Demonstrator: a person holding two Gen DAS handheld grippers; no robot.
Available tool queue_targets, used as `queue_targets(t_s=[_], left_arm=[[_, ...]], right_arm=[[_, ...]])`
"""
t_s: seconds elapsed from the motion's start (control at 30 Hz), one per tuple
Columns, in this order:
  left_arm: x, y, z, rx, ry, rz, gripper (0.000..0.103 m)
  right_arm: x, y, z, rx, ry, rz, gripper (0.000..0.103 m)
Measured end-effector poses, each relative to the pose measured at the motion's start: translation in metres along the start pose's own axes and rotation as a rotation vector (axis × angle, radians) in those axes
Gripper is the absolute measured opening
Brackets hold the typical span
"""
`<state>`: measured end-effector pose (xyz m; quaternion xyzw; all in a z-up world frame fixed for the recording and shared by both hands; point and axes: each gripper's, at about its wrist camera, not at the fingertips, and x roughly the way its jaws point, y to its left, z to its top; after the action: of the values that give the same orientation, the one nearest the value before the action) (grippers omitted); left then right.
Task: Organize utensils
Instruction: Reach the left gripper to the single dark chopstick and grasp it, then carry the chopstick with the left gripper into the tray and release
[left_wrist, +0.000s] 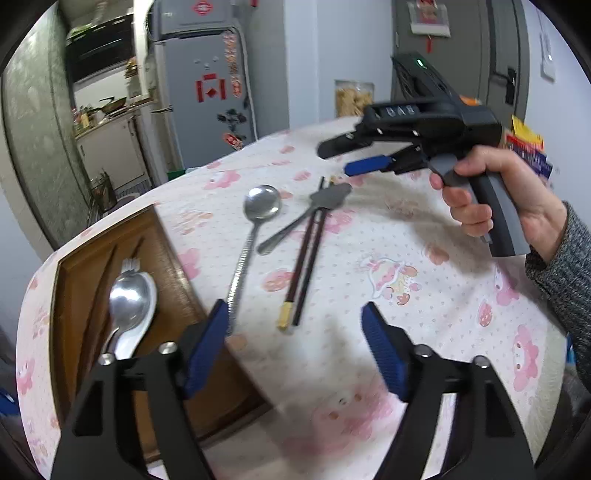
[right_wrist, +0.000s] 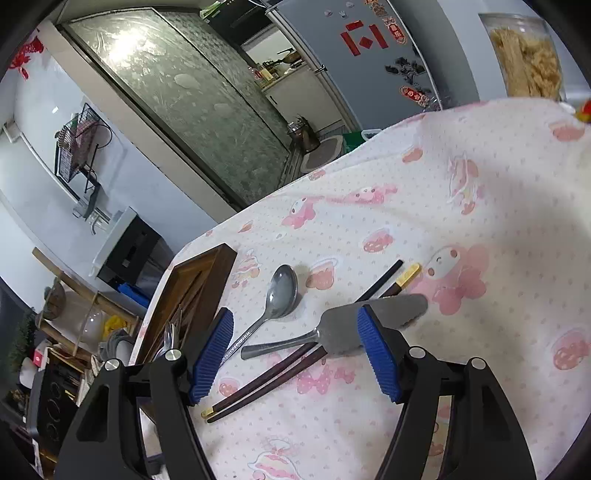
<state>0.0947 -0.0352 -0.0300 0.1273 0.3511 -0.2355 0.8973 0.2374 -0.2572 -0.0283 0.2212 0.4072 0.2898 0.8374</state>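
The wooden tray (left_wrist: 74, 295) sits at the table's left edge, its near corner close to the cloth's drop, and holds a white spoon (left_wrist: 142, 314), a steel spoon (left_wrist: 125, 306) nested in it and a fork (left_wrist: 130, 264) whose tines peek out behind. Just right of the tray wall the left gripper (left_wrist: 295, 325) hangs over the tablecloth (left_wrist: 424, 332), jaws released with nothing between the blue pads. Beyond it lie a long spoon (left_wrist: 255, 229), then a cake server (left_wrist: 314, 210) crossing a pair of chopsticks (left_wrist: 306, 266), all well clear of the table's edges. Right of them the cloth is bare and open. Farther right, the right gripper (left_wrist: 340, 158) hovers above the server's blade, held by a hand (left_wrist: 491, 195), jaws apart and gripping nothing. Its body bears pale lettering too blurred to read. On the fridge (left_wrist: 199, 96) behind, red stickers carry marks that cannot be made out.
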Motion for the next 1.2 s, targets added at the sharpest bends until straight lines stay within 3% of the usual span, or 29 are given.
queue_targets(t_s=[0.1,0.17,0.47,0.5,0.53,0.77,0.8,1.03,1.2], left_arm=[[0.019,-0.005,0.005,0.006,0.051,-0.019,0.044],[0.029,-0.003,0.008,-0.003,0.070,-0.013,0.036],[0.058,0.018,0.015,-0.092,0.147,-0.049,0.035],[0.058,0.018,0.015,-0.095,0.153,-0.052,0.017],[0.057,0.016,0.015,-0.089,0.156,-0.054,0.014],[0.050,0.002,0.011,-0.051,0.163,-0.059,0.012],[0.048,0.001,0.011,-0.051,0.155,-0.057,0.008],[0.028,-0.003,0.018,-0.062,0.108,-0.067,0.007],[0.017,-0.006,0.014,-0.080,0.090,-0.082,0.007]], right_arm=[[0.003,-0.004,-0.003,0.009,0.007,0.018,0.071],[0.004,-0.005,-0.004,0.006,0.011,0.022,0.071],[0.000,-0.004,-0.005,-0.003,0.004,0.047,0.071],[-0.001,-0.004,-0.005,0.001,0.000,0.048,0.071],[-0.001,-0.005,-0.005,0.005,-0.002,0.048,0.071],[-0.002,-0.008,-0.006,0.014,-0.007,0.036,0.071],[-0.002,-0.008,-0.006,0.014,-0.007,0.036,0.071],[0.002,-0.009,-0.009,0.019,0.012,0.019,0.070],[0.005,-0.004,-0.020,0.053,0.070,0.072,0.070]])
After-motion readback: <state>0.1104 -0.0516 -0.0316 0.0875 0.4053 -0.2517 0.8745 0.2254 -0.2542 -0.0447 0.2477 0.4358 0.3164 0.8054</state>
